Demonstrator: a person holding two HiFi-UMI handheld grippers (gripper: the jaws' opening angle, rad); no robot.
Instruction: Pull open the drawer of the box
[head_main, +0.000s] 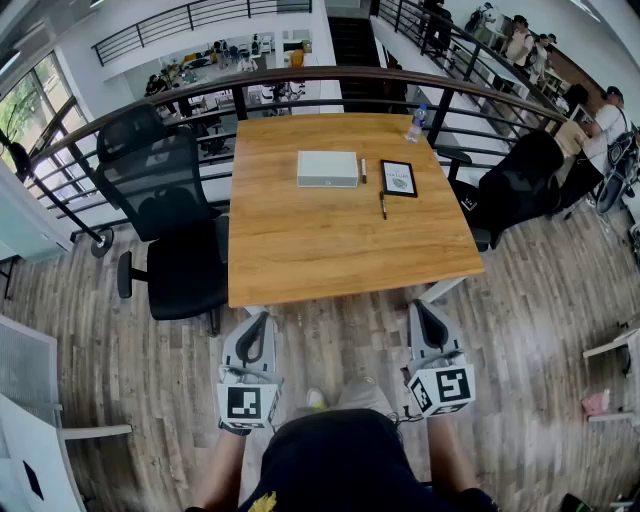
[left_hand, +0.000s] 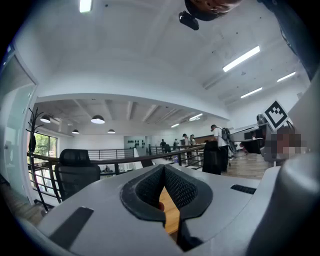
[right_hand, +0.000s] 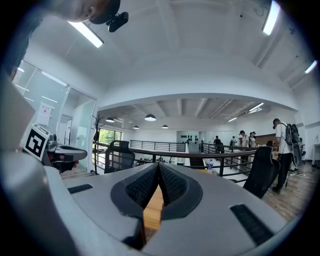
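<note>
The box (head_main: 327, 168) is a flat, pale grey-white case lying on the far middle of the wooden table (head_main: 330, 255); its drawer front cannot be made out from here. Both grippers are held low, close to the person's body and short of the table's near edge. In the head view the left gripper (head_main: 261, 320) points up toward the table with its jaws together and nothing between them. The right gripper (head_main: 419, 309) stands the same way, shut and empty. The left gripper view shows its closed pads (left_hand: 176, 187) with a sliver of tabletop behind. The right gripper view shows closed pads (right_hand: 171, 184) too.
Right of the box lie a white marker (head_main: 363, 170), a dark pen (head_main: 382, 205) and a black-framed tablet (head_main: 398, 178). A water bottle (head_main: 416, 123) stands at the far right corner. Black office chairs (head_main: 165, 200) (head_main: 515, 180) flank the table; a railing (head_main: 300, 78) runs behind.
</note>
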